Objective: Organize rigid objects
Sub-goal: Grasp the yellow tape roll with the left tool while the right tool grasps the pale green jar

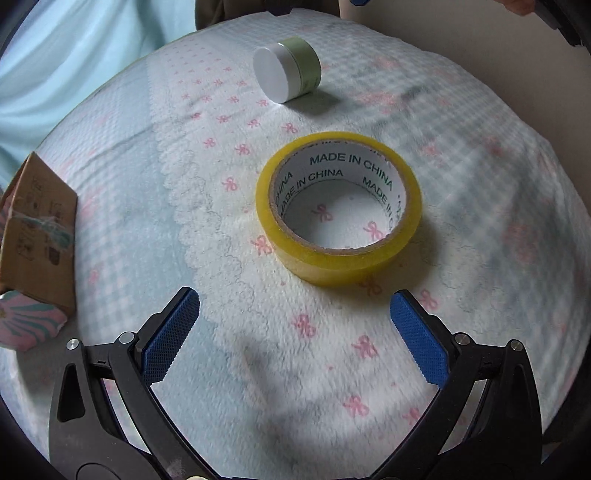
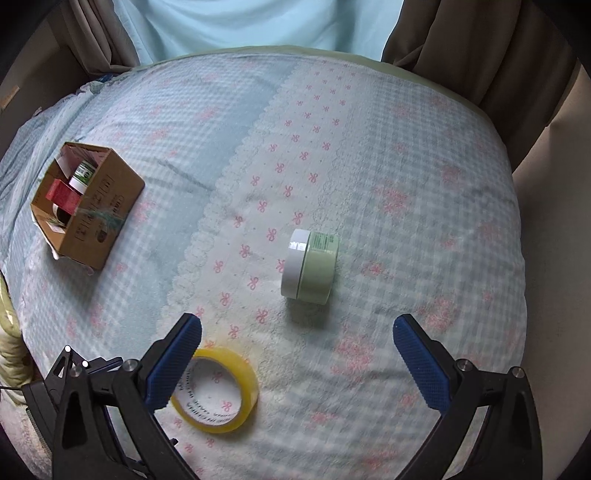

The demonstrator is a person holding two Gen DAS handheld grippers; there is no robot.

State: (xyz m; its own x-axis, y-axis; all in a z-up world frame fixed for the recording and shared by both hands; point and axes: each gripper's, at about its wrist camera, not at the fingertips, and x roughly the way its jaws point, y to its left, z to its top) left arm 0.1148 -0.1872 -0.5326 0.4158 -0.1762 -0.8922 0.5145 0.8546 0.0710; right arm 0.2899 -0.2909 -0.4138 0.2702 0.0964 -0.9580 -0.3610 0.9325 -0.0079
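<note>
A yellow tape roll lies flat on the bow-patterned blanket, just ahead of my left gripper, which is open and empty. Further off, a pale green jar with a white lid lies on its side. In the right wrist view the same jar lies ahead of my right gripper, also open and empty. There the tape roll sits by the right gripper's left finger. Part of my left gripper shows at the lower left of that view.
An open cardboard box with several items inside stands on the blanket at the left; its side shows at the left edge of the left wrist view. Pale blue curtains and brown drapes hang behind the bed.
</note>
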